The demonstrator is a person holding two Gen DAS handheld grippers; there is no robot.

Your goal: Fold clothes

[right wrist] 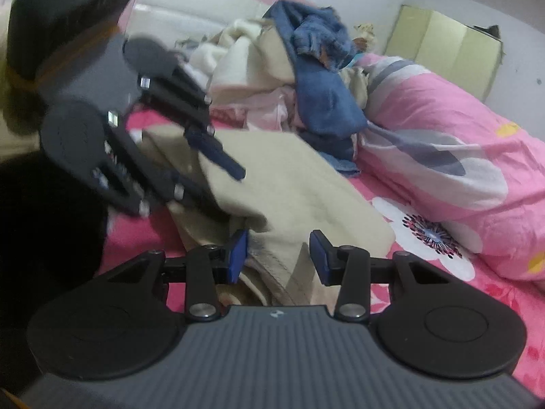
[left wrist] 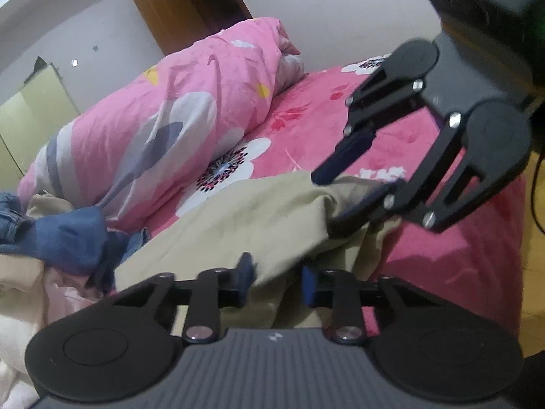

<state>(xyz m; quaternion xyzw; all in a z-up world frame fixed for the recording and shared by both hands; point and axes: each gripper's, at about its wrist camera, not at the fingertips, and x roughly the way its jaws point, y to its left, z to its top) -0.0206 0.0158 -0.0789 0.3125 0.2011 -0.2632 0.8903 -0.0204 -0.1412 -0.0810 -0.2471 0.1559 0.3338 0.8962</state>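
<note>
A beige garment (left wrist: 238, 218) (right wrist: 306, 187) lies spread on the pink flowered bed sheet (left wrist: 442, 255) (right wrist: 494, 306). My left gripper (left wrist: 277, 283) (right wrist: 231, 194) is open, and one end of the garment runs between its fingers. My right gripper (right wrist: 279, 255) (left wrist: 332, 197) is open too, at the garment's other end. A bunched fold sits between its blue pads (right wrist: 238, 255). In each view the far gripper's lower finger is hidden under the cloth. Both views are slightly blurred.
A pile of mixed clothes, with blue denim (left wrist: 61, 238) (right wrist: 320, 95) on top, sits beside the garment. A rolled pink quilt (left wrist: 170, 119) (right wrist: 460, 143) runs along the bed's far side. The bed edge and floor (left wrist: 534, 238) are close by. A brown door (left wrist: 190, 6) stands behind.
</note>
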